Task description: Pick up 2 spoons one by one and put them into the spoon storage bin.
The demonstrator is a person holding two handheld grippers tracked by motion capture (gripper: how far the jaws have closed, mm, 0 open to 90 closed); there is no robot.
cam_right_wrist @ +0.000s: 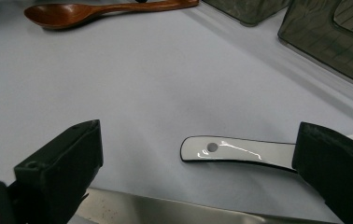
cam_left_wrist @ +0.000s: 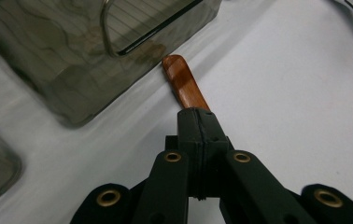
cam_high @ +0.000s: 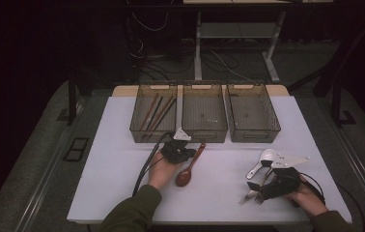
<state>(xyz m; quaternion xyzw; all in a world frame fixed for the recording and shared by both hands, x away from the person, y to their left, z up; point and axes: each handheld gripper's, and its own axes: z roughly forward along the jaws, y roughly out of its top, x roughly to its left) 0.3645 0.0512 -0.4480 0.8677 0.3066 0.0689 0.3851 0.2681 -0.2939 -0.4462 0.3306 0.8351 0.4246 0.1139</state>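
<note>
A brown wooden spoon (cam_high: 186, 173) lies on the white table (cam_high: 122, 145), its bowl toward the person. My left gripper (cam_high: 189, 154) is shut on its handle. In the left gripper view the jaws (cam_left_wrist: 198, 122) are pressed together and the handle tip (cam_left_wrist: 179, 79) sticks out ahead, close to a bin's wall. At the front right my right gripper (cam_high: 259, 187) stands open. Its jaws (cam_right_wrist: 198, 137) straddle the handle of a white spoon (cam_right_wrist: 240, 151) without touching it. The wooden spoon (cam_right_wrist: 72, 14) shows far off in the right gripper view.
Three smoky translucent bins stand in a row at the back: the left one (cam_high: 137, 126) holds chopsticks (cam_high: 154, 111), the middle (cam_high: 203, 133) and right (cam_high: 254, 135) look bare. A white spoon (cam_high: 266, 156) and a metal fork (cam_high: 249, 196) lie by the right gripper.
</note>
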